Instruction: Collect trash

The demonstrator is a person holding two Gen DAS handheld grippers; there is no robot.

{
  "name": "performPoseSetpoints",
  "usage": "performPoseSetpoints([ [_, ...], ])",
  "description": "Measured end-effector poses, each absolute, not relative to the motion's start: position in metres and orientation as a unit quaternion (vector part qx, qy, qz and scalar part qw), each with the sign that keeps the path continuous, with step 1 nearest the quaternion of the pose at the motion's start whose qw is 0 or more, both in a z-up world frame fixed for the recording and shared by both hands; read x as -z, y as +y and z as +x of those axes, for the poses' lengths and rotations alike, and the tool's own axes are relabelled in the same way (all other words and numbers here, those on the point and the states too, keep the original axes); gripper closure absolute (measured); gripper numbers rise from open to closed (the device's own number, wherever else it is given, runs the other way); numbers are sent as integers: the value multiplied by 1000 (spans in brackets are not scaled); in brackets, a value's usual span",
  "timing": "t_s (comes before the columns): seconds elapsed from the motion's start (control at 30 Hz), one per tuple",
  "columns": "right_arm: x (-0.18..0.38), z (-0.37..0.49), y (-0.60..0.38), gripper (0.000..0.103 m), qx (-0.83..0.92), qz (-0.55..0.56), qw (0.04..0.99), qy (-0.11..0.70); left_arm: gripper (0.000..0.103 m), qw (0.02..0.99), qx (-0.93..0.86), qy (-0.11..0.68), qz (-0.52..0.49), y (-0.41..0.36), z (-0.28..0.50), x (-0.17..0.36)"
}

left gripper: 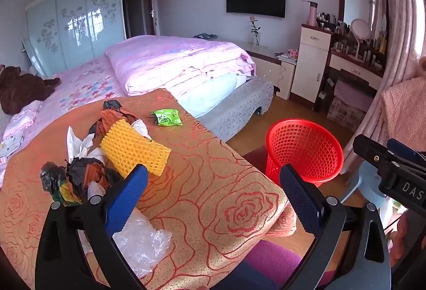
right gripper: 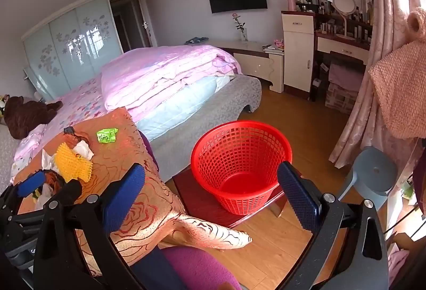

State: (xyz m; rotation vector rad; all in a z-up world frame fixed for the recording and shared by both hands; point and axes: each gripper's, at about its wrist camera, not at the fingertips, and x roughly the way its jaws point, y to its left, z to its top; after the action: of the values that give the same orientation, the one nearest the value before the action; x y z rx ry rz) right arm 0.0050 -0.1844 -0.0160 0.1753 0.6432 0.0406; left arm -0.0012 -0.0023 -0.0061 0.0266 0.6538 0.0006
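Note:
Trash lies on an orange rose-patterned cloth (left gripper: 218, 183): a yellow foam net (left gripper: 134, 147), white tissue (left gripper: 77, 143), dark crumpled bags (left gripper: 77, 175), clear plastic (left gripper: 143, 242) and a green snack packet (left gripper: 167, 117). My left gripper (left gripper: 213, 186) is open and empty above the cloth, its left pad next to the yellow net. An empty red mesh basket (right gripper: 241, 156) stands on a low dark stool (right gripper: 202, 199) to the right. My right gripper (right gripper: 211, 188) is open and empty, in front of the basket. The yellow net (right gripper: 73, 163) and green packet (right gripper: 107, 135) also show in the right wrist view.
A bed with a folded pink quilt (left gripper: 181, 60) lies behind the cloth. A grey-blue plastic stool (right gripper: 372, 172) stands right of the basket by pink curtains (right gripper: 367, 92). A dressing table (right gripper: 343, 47) is at the far right. A purple cushion (right gripper: 197, 268) lies below.

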Motion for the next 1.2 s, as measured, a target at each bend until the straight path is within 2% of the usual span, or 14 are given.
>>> performPoseSetpoints([
  [1.2,13,5,-178,7,-23,79,947,309,8,947,0,322,13,2,-1,7],
])
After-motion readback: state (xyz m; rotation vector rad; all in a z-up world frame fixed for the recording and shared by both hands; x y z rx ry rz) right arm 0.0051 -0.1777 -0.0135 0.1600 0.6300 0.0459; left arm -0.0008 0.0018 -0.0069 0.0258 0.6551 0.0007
